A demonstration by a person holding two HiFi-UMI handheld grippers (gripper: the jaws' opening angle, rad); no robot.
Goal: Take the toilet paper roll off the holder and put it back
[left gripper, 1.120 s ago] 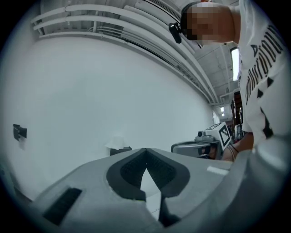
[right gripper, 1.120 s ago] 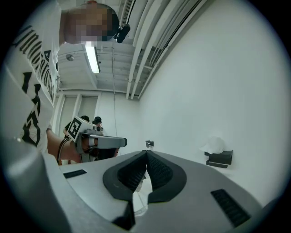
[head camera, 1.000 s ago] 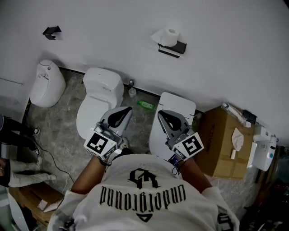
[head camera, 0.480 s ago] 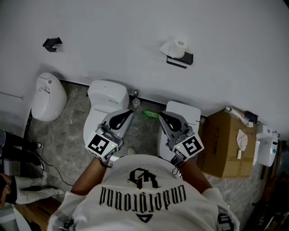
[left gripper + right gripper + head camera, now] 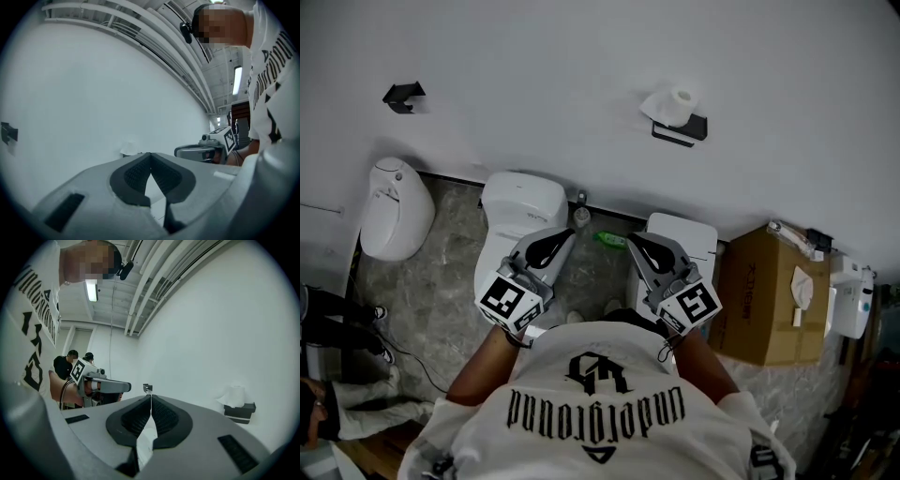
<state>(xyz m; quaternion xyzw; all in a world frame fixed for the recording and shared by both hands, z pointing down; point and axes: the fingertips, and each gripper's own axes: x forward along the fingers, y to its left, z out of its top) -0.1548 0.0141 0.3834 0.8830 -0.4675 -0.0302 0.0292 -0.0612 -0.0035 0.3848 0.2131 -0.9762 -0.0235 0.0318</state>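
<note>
A white toilet paper roll (image 5: pixel 678 103) with a loose flap sits on a black holder (image 5: pixel 686 131) high on the white wall. It is also in the right gripper view, where the roll (image 5: pixel 236 396) on its holder (image 5: pixel 240 409) lies off to the right, well away from the jaws. In the left gripper view the roll (image 5: pixel 131 146) is a faint shape just past the jaw tips. My left gripper (image 5: pixel 565 232) and right gripper (image 5: pixel 633 239) are held side by side in front of my chest, pointing level at the wall. Both are shut with nothing in them.
Below stand two white toilets (image 5: pixel 521 202) (image 5: pixel 680 239), a urinal (image 5: pixel 394 206) at the left and a cardboard box (image 5: pixel 769 300) at the right. A green bottle (image 5: pixel 612 240) lies on the floor. A black hook (image 5: pixel 401 94) is on the wall at the left. People stand behind (image 5: pixel 70 363).
In the head view the roll and holder have slid right and down, and the toilets have shifted right. Both grippers keep their place before my chest, jaws unchanged.
</note>
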